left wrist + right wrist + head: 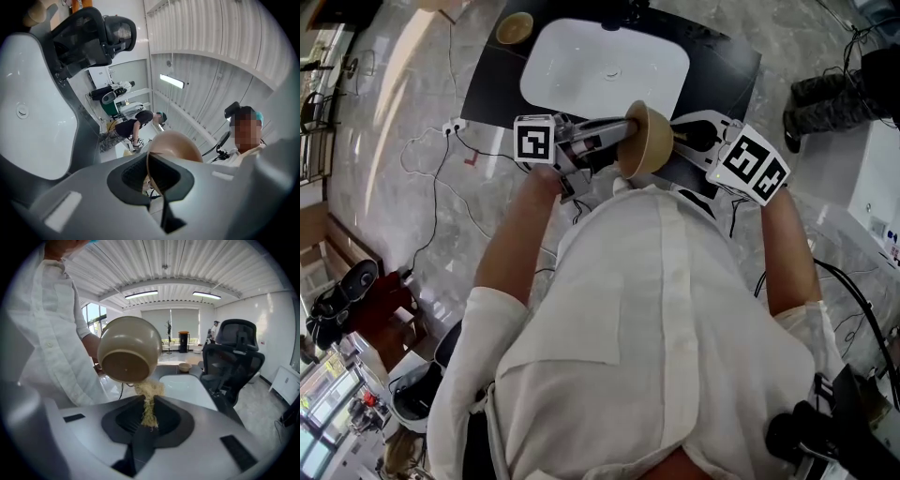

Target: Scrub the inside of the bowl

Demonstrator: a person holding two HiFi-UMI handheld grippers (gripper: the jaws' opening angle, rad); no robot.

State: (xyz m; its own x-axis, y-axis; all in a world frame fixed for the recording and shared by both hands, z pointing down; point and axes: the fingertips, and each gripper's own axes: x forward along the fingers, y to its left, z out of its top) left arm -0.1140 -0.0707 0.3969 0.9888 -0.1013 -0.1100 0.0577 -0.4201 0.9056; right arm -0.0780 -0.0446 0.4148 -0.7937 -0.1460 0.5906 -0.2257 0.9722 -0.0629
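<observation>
I hold a tan bowl point(652, 141) on its side in the air in front of my chest, above the near edge of the black table point(727, 66). My left gripper point(622, 131) is shut on its rim; in the left gripper view the rim runs down between the jaws point(150, 176) and the bowl point(176, 143) bulges beyond. My right gripper point(682, 142) is shut on a straw-coloured fibrous scrubber point(149, 401). From that side I see the bowl's base point(129, 350), and the scrubber's tuft reaches its lower edge. The bowl's inside is hidden.
A white basin point(605, 66) is set in the black table beyond the bowl, and a second small bowl point(514, 28) stands at its far left corner. A black office chair point(234, 359) is close by. Cables point(431, 159) trail over the marble floor on the left.
</observation>
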